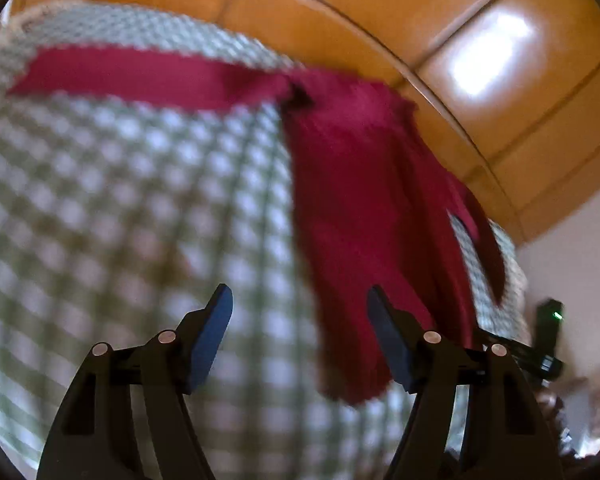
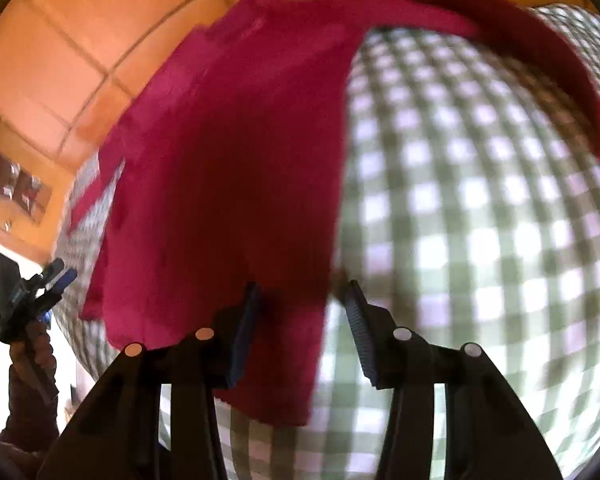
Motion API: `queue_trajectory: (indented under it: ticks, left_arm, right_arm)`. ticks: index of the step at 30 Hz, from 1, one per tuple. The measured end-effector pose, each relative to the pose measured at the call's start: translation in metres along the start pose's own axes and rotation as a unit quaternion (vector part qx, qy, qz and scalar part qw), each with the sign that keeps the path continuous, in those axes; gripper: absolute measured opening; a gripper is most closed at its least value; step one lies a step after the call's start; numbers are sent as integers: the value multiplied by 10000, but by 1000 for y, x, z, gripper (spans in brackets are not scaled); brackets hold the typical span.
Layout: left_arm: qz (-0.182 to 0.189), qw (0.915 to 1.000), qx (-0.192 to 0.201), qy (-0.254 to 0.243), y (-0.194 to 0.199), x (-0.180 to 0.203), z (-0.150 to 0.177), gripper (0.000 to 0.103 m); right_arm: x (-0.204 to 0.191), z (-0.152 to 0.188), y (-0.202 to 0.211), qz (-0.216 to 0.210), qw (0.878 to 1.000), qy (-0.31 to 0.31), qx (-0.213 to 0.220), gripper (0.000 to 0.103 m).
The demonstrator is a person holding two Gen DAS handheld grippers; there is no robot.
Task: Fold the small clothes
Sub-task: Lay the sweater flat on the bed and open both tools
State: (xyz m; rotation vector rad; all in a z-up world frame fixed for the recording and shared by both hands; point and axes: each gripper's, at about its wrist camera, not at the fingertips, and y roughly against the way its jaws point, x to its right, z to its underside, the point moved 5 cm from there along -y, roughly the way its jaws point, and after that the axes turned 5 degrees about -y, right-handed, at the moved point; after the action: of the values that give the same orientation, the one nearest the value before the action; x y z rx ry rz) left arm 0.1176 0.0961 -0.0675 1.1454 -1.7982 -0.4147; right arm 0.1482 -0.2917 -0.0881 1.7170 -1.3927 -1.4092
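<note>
Garment under inspection: one small red long-sleeved top (image 1: pixel 364 208), lying on a green-and-white checked cloth (image 1: pixel 120 208) over the work surface, close to the edge that faces the orange panelled cabinet (image 1: pixel 480 60). Progress is judged early: the body lies roughly flat, one sleeve stretches out straight toward 9 o'clock in the left wrist view, and no completed fold can be made out; the sleeves and the body fold appear outstanding. Both pictures are motion-blurred, so fine creases cannot be confirmed. The left gripper (image 1: pixel 300 328) is spread wide and holds nothing; the hem of the top lies at about 2 o'clock from it, just beside its right finger. The right gripper (image 2: pixel 300 320) is likewise spread and empty, with the hem corner lying under its left finger and the body running up toward 11 o'clock.
</note>
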Motion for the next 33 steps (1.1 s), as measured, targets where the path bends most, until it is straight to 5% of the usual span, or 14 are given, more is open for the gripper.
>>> queue_trajectory:
  ticks: [1, 4, 6, 7, 13, 18, 22, 29, 31, 32, 33]
  left_arm:
    - [73, 9999, -83, -10, -8, 9, 8, 69]
    - [303, 9995, -131, 30, -20, 21, 14, 59]
    - [303, 9988, -378, -103, -34, 31, 17, 14]
    - [256, 9986, -430, -177, -38, 36, 17, 8]
    - [205, 9989, -19, -417, 3, 38, 4, 6]
    - [357, 9988, 161, -287, 58, 30, 4, 6]
    - [215, 9993, -13, -317, 70, 24, 29, 6]
    - [-406, 9950, -800, -446, 29, 10, 80, 6]
    - [-446, 9951, -764, -433, 29, 8, 76, 13]
    - [-496, 9956, -687, -410, 32, 5, 71, 25]
    - [-577, 9963, -543, -328, 39, 0, 65, 43]
  right_arm:
    - [-1, -1, 1, 1, 10000, -5, 32, 44]
    - [-6, -3, 2, -195, 9998, -81, -58, 10]
    - [-8, -8, 11, -119, 9999, 65, 17, 9]
    - [-9, -11, 17, -112, 9998, 106, 89, 8]
    - [-8, -21, 103, -53, 9942, 286, 1034, 8]
    - [18, -6, 152, 157, 9905, 200, 1350, 7]
    - [40, 32, 136, 348, 9950, 51, 933, 7]
    - [58, 86, 87, 831, 9962, -48, 253, 9]
    - [54, 82, 94, 902, 9952, -53, 382, 21]
    - [52, 79, 97, 988, 9940, -44, 476, 40]
    - [51, 75, 102, 1084, 9922, -26, 610, 49]
